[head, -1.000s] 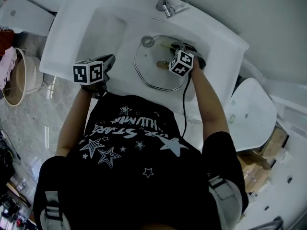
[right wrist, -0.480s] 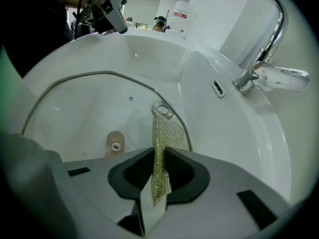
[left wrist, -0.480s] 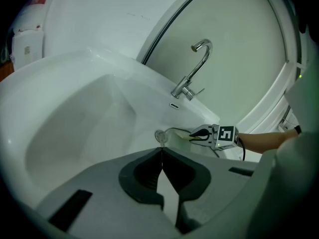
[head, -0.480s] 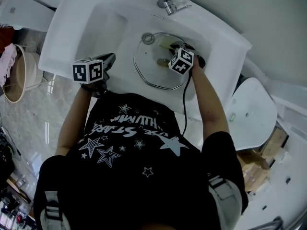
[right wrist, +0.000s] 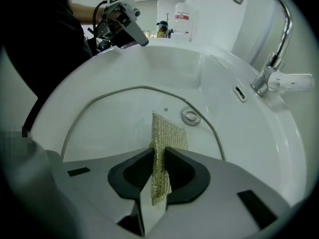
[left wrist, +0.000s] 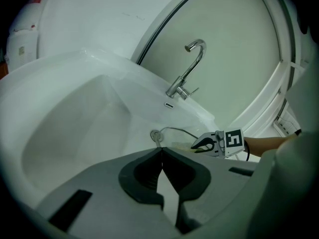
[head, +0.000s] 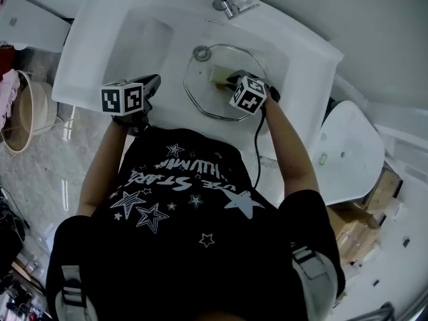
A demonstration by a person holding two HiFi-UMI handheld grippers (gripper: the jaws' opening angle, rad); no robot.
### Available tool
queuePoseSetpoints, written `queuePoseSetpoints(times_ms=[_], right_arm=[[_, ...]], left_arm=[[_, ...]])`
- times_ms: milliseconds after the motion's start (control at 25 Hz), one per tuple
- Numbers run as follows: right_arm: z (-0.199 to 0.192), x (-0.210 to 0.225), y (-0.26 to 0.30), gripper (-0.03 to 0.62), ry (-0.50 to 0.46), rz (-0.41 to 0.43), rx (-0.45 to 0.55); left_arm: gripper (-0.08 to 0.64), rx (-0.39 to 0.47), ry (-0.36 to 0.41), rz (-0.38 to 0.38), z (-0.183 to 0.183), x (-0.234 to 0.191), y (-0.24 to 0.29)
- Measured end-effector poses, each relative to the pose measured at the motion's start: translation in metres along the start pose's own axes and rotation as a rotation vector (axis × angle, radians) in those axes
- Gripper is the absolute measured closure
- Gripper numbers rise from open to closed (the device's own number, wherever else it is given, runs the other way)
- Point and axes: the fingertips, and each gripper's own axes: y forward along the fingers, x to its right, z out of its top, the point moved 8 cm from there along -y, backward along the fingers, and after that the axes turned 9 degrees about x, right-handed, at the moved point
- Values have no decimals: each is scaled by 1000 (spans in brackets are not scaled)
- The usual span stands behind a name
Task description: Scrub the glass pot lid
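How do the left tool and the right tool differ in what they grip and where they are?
1. The left tool is shut on nothing; the right tool is shut on a gold mesh scrubbing pad.
2. The left tool sits at the sink's front edge, clear of the glass pot lid; the right tool is over that lid.

Both carry a marker cube.

Dim, cool, greenish cast throughout. Both gripper views showed heavy fisheye bending and dark vignetted corners. Soft shadows; mild glare on sink (head: 93,39) rim.
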Motion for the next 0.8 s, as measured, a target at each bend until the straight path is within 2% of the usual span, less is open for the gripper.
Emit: queuePoseSetpoints(times_ms=[480,800], right_arm=[[12,-34,-17,522,92,76,17],[23,-58,-29,517,133,164,49]], left_arm=[[551,-9,0,-44,-8,4,-10],[551,-15,18,-59,-14,7,-15]])
